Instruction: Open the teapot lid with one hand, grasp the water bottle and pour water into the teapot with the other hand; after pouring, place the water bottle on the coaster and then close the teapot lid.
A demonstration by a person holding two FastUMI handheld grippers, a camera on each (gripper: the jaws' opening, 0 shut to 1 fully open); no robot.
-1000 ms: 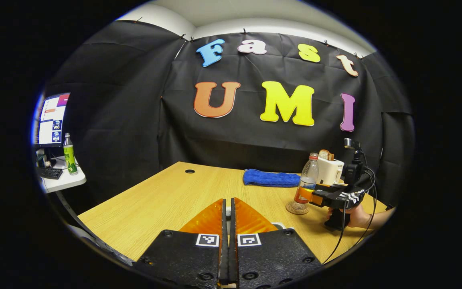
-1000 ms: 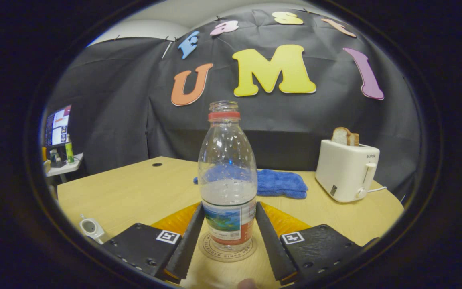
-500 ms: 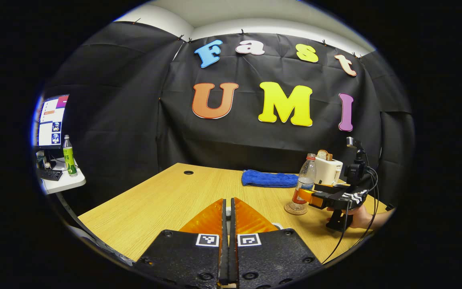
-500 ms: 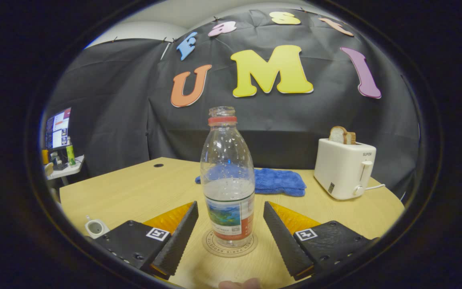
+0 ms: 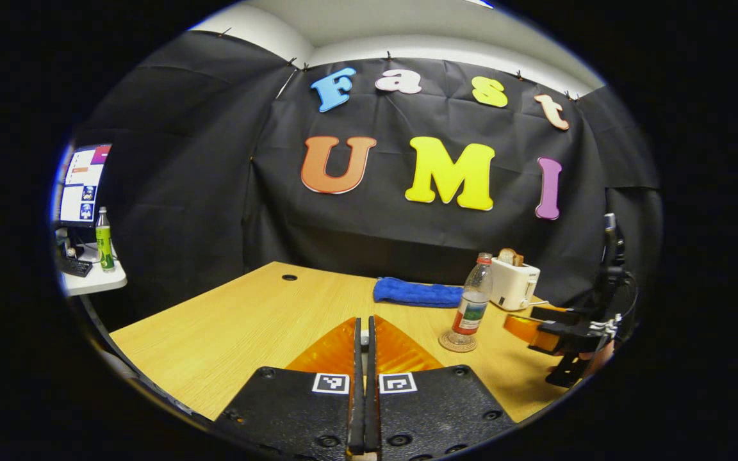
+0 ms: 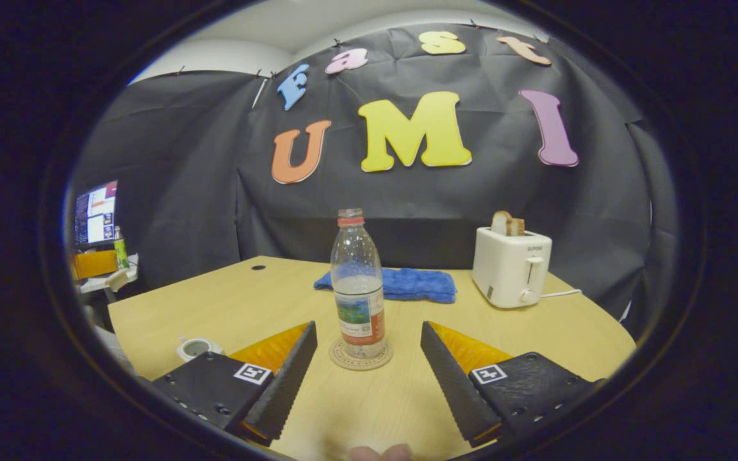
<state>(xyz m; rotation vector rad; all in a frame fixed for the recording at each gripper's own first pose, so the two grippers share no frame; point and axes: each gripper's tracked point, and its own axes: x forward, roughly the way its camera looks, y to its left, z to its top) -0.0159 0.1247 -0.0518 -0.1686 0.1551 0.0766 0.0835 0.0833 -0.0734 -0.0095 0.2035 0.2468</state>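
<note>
A clear water bottle (image 6: 357, 282) with a red neck ring and no cap stands upright on a round coaster (image 6: 360, 355), partly filled. My right gripper (image 6: 369, 328) is open and drawn back from it, with a finger on either side and neither touching. The left gripper view has the bottle (image 5: 471, 307) on its coaster (image 5: 457, 341) and the right gripper (image 5: 523, 320) to the right of it. A white teapot (image 6: 195, 349) sits at the table's near left with its top open. My left gripper (image 5: 363, 320) is shut above the table; whatever lies under its tips is hidden.
A white toaster (image 6: 513, 266) holding bread stands at the back right, its cord trailing right. A blue cloth (image 6: 407, 283) lies behind the bottle. A side table at far left holds a monitor and a green bottle (image 5: 104, 238). The wooden table (image 5: 247, 320) has a cable hole.
My right gripper has opened off the bottle and pulled back, leaving the bottle standing on the coaster. The left gripper stays shut and has shifted only slightly.
</note>
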